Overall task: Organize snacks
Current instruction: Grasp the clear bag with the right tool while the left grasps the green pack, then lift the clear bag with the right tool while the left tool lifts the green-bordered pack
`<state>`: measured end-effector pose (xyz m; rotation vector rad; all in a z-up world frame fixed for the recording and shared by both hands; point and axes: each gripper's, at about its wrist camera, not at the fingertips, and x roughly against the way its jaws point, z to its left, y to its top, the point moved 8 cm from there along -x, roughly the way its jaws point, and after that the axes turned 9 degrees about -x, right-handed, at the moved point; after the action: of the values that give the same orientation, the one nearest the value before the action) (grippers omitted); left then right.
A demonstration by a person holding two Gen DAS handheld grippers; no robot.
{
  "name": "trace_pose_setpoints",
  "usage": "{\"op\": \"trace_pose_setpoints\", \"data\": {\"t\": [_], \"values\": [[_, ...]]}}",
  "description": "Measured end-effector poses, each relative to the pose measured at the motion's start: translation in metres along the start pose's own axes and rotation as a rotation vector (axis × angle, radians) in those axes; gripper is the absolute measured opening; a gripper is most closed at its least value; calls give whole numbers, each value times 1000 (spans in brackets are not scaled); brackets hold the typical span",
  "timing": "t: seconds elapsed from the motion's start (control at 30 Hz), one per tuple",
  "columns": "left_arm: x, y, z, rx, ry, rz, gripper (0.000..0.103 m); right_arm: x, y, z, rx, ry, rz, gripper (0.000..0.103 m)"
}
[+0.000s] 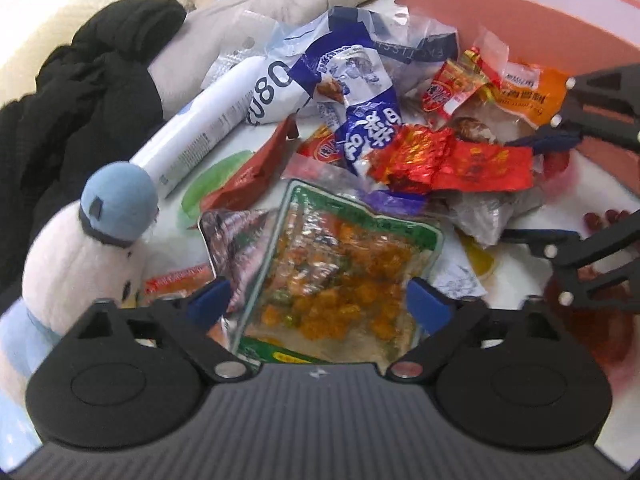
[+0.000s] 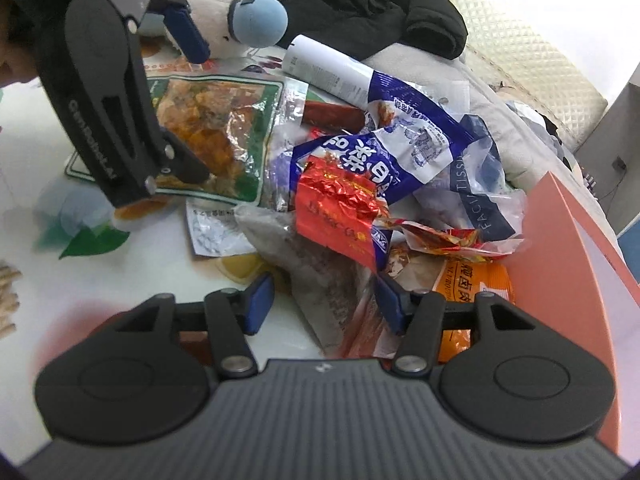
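A heap of snack packets lies on a white printed tabletop point(image 2: 132, 284). My left gripper point(image 1: 320, 302) is open, pointing down over a green-edged clear packet of orange food point(image 1: 340, 272), which lies between its blue pads point(image 1: 212, 300). From the right wrist view, the left gripper point(image 2: 192, 108) hovers over that same packet point(image 2: 216, 132). My right gripper point(image 2: 325, 304) is open around a grey translucent packet point(image 2: 320, 272), its pads apart from it. In the left wrist view the right gripper point(image 1: 536, 188) stands at the right of the heap.
A pink box point(image 1: 520, 12) point(image 2: 560, 240) stands open beside the heap. A blue-white bag point(image 1: 360, 100), red foil packets point(image 1: 460, 160), an orange packet point(image 2: 472, 280) and a white tube point(image 1: 200, 128) lie in the pile. A plush toy point(image 1: 92, 248) and black clothing point(image 1: 80, 100) border it.
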<state>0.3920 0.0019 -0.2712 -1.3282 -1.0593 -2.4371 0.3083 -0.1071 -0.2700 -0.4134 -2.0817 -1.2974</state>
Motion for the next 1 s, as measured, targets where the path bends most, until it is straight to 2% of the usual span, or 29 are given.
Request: {"op": "trace_pose_setpoints", "data": {"t": [0.03,0.1,0.17,0.3,0.43,0.53,0.57,0.6,0.63,0.7,0.83,0.97,1.0], "values": [[2,-1,-1,14,7,5,90,1,1,1,4,1,-5,52],[7,-3,-7,19,-3,10,81,4,2,2,10,-5,-11,39],[14,-5,-10,49,1,19,75,7,0,1,12,-14,-10,34],[26,-10,-15,124,16,43,64,19,-2,4,17,-2,0,31],[44,-18,-18,216,4,49,62,35,-8,11,32,-6,6,29],[60,-27,-28,264,-5,58,61,49,-13,18,56,-13,5,22],[64,-31,-32,296,-18,65,60,55,-15,20,63,-14,2,17],[70,-36,-38,336,-36,73,60,62,-17,22,72,-14,-2,17],[74,-40,-42,360,-39,77,59,68,-20,25,78,-13,-5,17],[84,-49,-51,391,-25,81,59,79,-25,28,87,-7,-5,9],[102,-68,-71,493,-35,88,59,100,-35,35,99,-2,-18,9],[116,-97,-77,641,-11,93,59,108,-36,32,19,0,-40,9],[119,-103,-77,670,-6,89,59,107,-35,31,9,-8,-43,16]]}}
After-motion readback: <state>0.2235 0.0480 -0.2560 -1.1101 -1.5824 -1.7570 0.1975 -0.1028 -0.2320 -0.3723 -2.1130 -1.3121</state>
